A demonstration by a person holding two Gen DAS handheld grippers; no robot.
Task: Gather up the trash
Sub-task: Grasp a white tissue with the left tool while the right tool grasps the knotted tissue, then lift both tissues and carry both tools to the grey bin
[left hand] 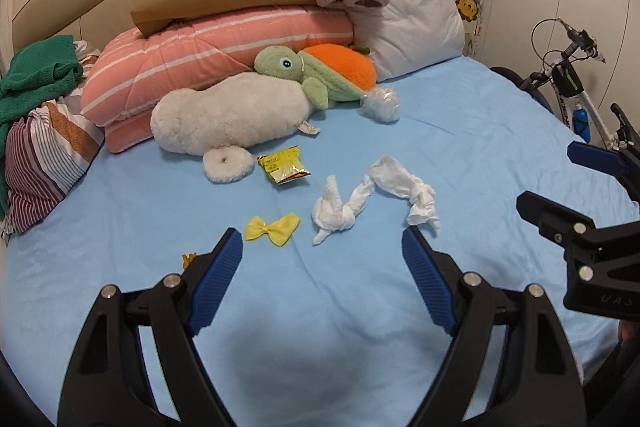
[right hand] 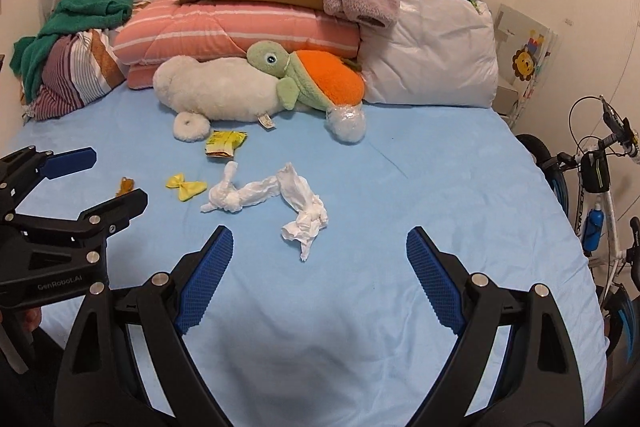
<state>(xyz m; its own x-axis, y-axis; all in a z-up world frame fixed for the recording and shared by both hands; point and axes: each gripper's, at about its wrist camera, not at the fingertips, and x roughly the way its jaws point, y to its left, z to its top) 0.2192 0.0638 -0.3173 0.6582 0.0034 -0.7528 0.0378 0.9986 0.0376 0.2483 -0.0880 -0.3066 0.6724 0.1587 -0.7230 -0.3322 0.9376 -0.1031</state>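
Ahead, crumpled tissue [left hand: 372, 199] on bedsheet [left hand: 460, 131], beyond spread left claw [left hand: 322, 251]

Soft cloth on the bed, crumpled paper and shiny plastic among it.

The bed sheet [left hand: 460, 131] is smooth matt blue cloth. The twisted tissue [left hand: 372, 197] looks like creased white paper; at its 10 o'clock the yellow wrapper [left hand: 283, 169] is glossy foil-like plastic. The yellow bow [left hand: 273, 228] has a satin sheen. The white plush [left hand: 228, 117] is fuzzy pile. Both tongs [left hand: 322, 255] [right hand: 320, 251] are matt black plastic with ribbed blue pads [right hand: 206, 279] and bright metal pins.
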